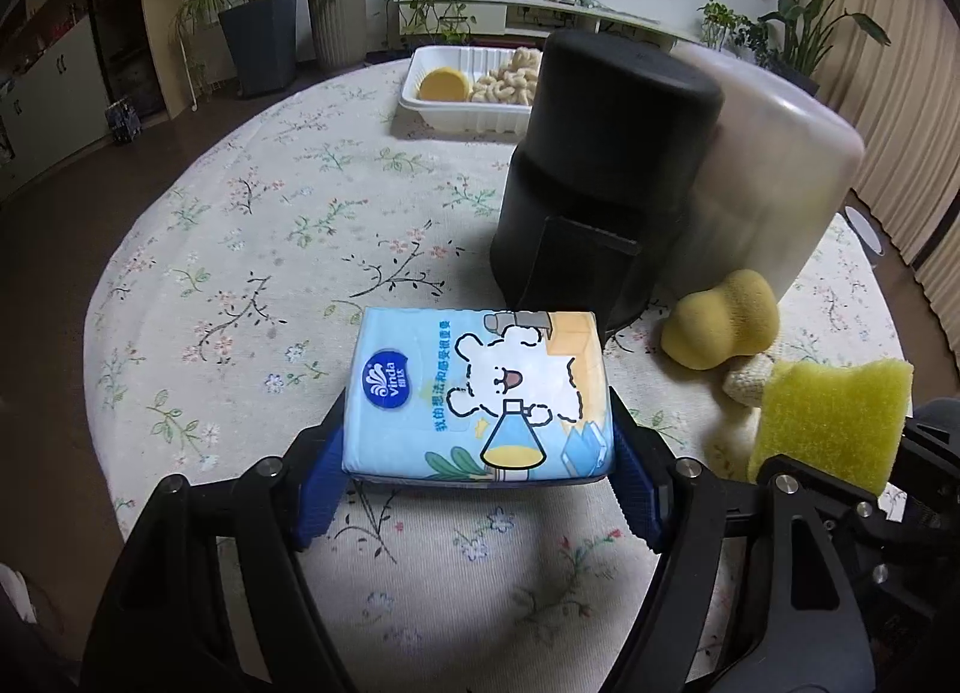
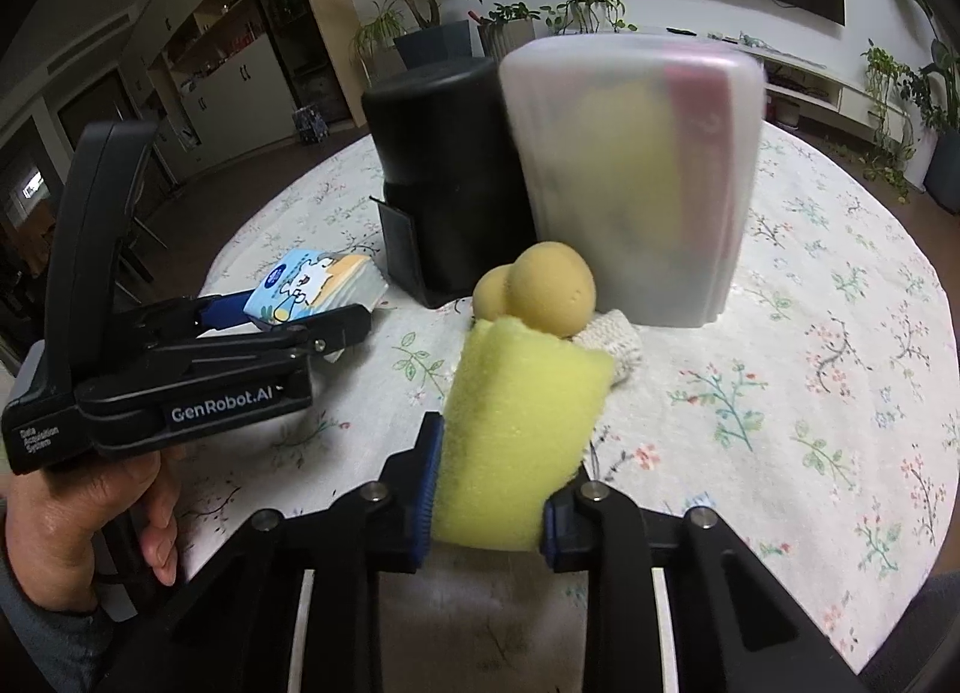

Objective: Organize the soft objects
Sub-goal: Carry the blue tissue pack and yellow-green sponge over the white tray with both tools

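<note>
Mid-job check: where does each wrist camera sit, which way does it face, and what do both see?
Left wrist: on the left gripper, facing across the table at the black bin; its fingers clamp the tissue pack.
Right wrist: on the right gripper, facing the frosted bin; its fingers clamp the yellow sponge; the person's left hand shows.
Shared: both bins, pack, sponge, tan sponge, and each other's gripper.
</note>
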A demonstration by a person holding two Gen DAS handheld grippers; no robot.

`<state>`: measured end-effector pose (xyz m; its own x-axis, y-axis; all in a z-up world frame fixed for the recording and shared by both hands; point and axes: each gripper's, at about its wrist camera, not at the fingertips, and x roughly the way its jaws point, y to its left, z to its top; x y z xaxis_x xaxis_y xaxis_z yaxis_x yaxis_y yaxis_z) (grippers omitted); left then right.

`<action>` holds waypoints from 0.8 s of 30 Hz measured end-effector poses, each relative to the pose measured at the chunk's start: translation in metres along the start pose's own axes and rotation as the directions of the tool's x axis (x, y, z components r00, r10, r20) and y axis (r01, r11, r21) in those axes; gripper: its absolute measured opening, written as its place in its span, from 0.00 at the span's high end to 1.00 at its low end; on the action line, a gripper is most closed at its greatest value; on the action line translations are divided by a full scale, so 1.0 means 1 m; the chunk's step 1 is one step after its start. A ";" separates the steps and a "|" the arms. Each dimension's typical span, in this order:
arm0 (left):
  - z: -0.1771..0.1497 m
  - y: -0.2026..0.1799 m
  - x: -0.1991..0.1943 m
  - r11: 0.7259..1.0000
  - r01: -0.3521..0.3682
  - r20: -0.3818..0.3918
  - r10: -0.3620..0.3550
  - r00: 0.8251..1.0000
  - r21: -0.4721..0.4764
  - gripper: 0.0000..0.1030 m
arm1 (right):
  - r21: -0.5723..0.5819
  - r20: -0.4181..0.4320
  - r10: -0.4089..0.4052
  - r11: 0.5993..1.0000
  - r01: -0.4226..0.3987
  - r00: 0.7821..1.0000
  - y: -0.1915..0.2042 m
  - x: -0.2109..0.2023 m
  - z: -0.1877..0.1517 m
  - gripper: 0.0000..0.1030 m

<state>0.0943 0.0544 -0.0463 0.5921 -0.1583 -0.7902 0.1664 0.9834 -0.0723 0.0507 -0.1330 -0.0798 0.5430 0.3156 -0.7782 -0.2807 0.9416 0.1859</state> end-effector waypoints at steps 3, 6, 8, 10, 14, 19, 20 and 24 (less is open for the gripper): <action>-0.002 -0.002 -0.007 1.000 0.008 0.009 -0.008 1.000 0.002 0.29 | 0.015 0.009 0.012 1.000 -0.013 1.000 -0.006 -0.012 -0.002 0.73; -0.006 -0.003 -0.016 1.000 0.020 0.011 -0.020 1.000 -0.007 0.29 | 0.019 0.022 0.011 1.000 -0.012 1.000 -0.014 -0.027 -0.003 0.73; -0.007 -0.003 -0.021 1.000 0.027 0.011 -0.027 1.000 -0.011 0.29 | 0.023 0.027 0.010 1.000 -0.010 1.000 -0.019 -0.035 -0.002 0.73; -0.009 -0.001 -0.028 0.999 0.033 0.012 -0.033 0.999 -0.019 0.29 | 0.024 0.033 0.006 1.000 -0.007 0.999 -0.025 -0.044 -0.002 0.73; -0.003 0.007 -0.043 0.999 0.038 0.031 -0.038 0.999 -0.029 0.29 | 0.029 0.046 -0.013 1.000 0.012 0.999 -0.043 -0.065 0.000 0.73; 0.020 0.014 -0.068 1.000 0.023 0.081 -0.023 0.996 -0.004 0.29 | 0.024 0.083 -0.056 0.998 0.054 0.995 -0.072 -0.094 0.024 0.73; 0.027 0.015 -0.071 1.000 0.021 0.089 -0.021 0.996 0.006 0.29 | 0.017 0.097 -0.070 0.997 0.069 0.993 -0.077 -0.101 0.031 0.73; 0.065 0.025 -0.078 0.999 -0.009 0.120 0.003 0.993 0.049 0.29 | -0.006 0.133 -0.105 0.994 0.107 0.985 -0.099 -0.118 0.066 0.72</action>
<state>0.1034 0.0851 0.0529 0.6832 -0.1648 -0.7114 0.1992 0.9793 -0.0356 0.0663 -0.2557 0.0329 0.6702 0.2278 -0.7063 -0.2259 0.9692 0.0983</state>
